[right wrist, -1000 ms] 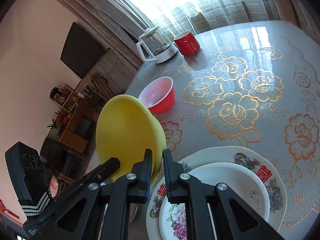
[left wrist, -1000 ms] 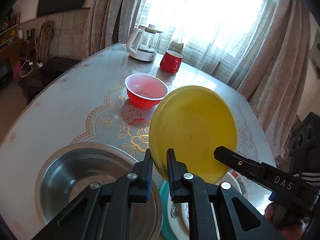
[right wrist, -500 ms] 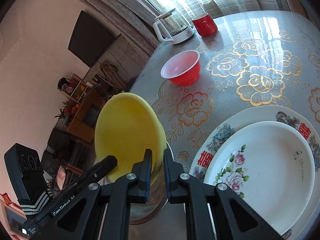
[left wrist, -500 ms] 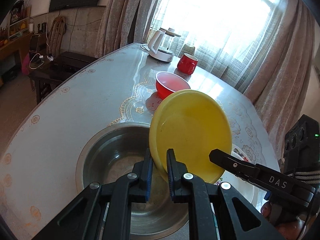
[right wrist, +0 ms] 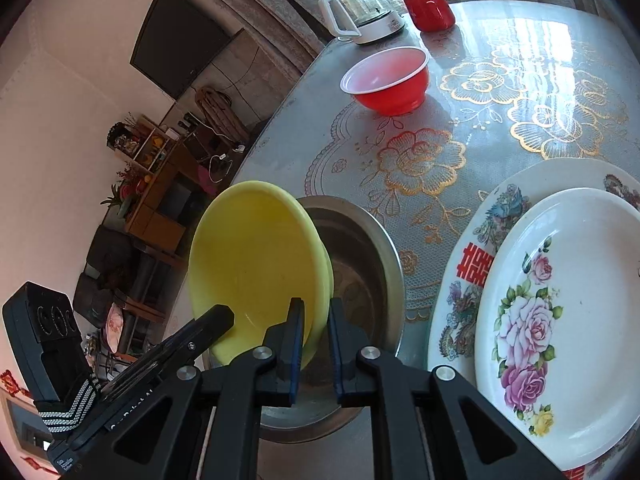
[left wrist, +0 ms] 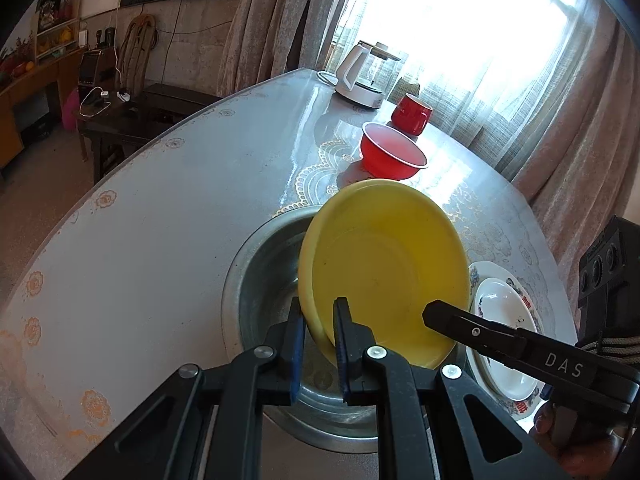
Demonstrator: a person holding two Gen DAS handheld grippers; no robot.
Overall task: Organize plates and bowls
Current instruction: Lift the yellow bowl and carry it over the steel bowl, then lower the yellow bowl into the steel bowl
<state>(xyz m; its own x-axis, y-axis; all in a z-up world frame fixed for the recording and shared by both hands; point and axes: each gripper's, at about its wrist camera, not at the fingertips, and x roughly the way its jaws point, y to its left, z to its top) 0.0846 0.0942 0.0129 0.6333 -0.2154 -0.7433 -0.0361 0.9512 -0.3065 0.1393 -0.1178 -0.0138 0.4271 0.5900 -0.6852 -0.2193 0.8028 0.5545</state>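
A yellow bowl [left wrist: 384, 268] is held tilted on edge over a large steel basin [left wrist: 260, 280]. My left gripper [left wrist: 319, 328] is shut on its lower rim. My right gripper [right wrist: 316, 328] is shut on the rim of the same yellow bowl [right wrist: 256, 264], over the steel basin [right wrist: 372, 272]. A red bowl [left wrist: 392, 156] stands farther back on the table; it also shows in the right wrist view [right wrist: 388, 80]. A small floral plate [right wrist: 560, 312] lies stacked on a larger patterned plate [right wrist: 472, 256] to the right of the basin.
A white kettle [left wrist: 364, 76] and a red mug [left wrist: 412, 114] stand at the far table edge by the curtained window. The table edge curves along the left, with a dark bench and shelves beyond it.
Both grippers have carried the yellow bowl leftward from above the plates to above the steel basin. The bowl stays gripped on edge.
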